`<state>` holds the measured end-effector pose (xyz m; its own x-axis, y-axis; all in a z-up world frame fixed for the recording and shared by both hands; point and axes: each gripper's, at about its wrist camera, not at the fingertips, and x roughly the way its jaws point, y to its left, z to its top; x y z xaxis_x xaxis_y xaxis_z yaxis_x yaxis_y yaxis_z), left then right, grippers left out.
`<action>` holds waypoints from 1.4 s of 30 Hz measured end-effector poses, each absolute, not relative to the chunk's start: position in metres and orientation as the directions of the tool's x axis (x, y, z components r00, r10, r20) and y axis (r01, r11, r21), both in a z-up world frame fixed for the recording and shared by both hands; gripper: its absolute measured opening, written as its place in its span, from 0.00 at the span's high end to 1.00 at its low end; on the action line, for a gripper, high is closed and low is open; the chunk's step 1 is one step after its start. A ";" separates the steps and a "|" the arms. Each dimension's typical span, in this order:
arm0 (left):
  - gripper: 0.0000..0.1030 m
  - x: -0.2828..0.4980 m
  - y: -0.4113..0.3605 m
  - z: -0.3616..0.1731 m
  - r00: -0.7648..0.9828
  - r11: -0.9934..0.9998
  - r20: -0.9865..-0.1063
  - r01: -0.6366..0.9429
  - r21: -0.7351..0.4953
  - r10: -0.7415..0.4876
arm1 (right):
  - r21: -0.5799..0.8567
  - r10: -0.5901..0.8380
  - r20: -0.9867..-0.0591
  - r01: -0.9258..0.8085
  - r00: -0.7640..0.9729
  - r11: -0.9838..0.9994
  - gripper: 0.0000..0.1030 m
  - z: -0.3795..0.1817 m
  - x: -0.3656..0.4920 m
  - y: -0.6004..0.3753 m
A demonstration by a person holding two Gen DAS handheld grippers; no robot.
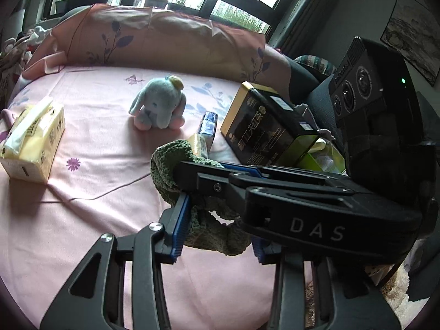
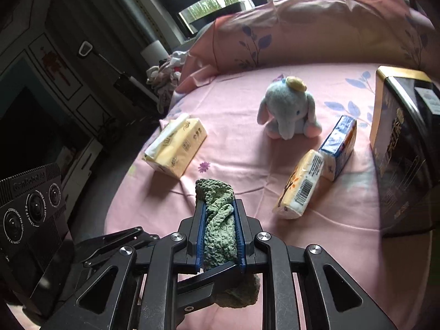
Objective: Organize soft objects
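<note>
A green knitted cloth (image 2: 218, 220) is pinched between the blue pads of my right gripper (image 2: 218, 206), above the pink bed sheet. In the left wrist view the same cloth (image 1: 170, 165) hangs from the right gripper (image 1: 181, 173), which crosses in front of my left gripper (image 1: 220, 236). The left gripper's fingers (image 1: 178, 228) stand apart on either side of the cloth's hanging end, not closed on it. A blue plush elephant (image 2: 288, 110) sits upright mid-bed and also shows in the left wrist view (image 1: 158, 104).
A yellow tissue pack (image 2: 176, 145) lies at the left. A small yellow pack (image 2: 301, 184) and a blue pack (image 2: 339, 145) lean together at the right. A tall black-and-gold box (image 2: 398, 148) stands far right. Pink pillows (image 2: 302, 30) line the back.
</note>
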<state>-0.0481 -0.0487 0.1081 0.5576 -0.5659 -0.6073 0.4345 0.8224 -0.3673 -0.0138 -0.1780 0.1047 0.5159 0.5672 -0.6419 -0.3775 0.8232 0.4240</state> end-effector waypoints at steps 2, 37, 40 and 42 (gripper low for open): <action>0.65 -0.055 -0.064 0.126 0.589 0.820 -0.576 0.471 -0.325 -0.566 | 0.404 0.552 -0.602 -0.376 0.576 0.834 0.79 0.124 -0.025 -0.193; 0.60 -0.010 -0.336 0.159 0.482 0.659 -0.558 0.735 -0.163 -0.675 | 0.741 0.226 -0.289 0.068 0.930 0.668 0.79 0.112 -0.048 -0.495; 0.60 -0.009 -0.340 0.157 0.492 0.667 -0.557 0.728 -0.159 -0.669 | 0.767 0.202 -0.270 0.083 0.942 0.637 0.79 0.106 -0.051 -0.504; 0.61 -0.006 -0.343 0.155 0.496 0.678 -0.568 0.718 -0.157 -0.657 | 0.763 0.159 -0.289 0.127 0.944 0.634 0.79 0.103 -0.054 -0.507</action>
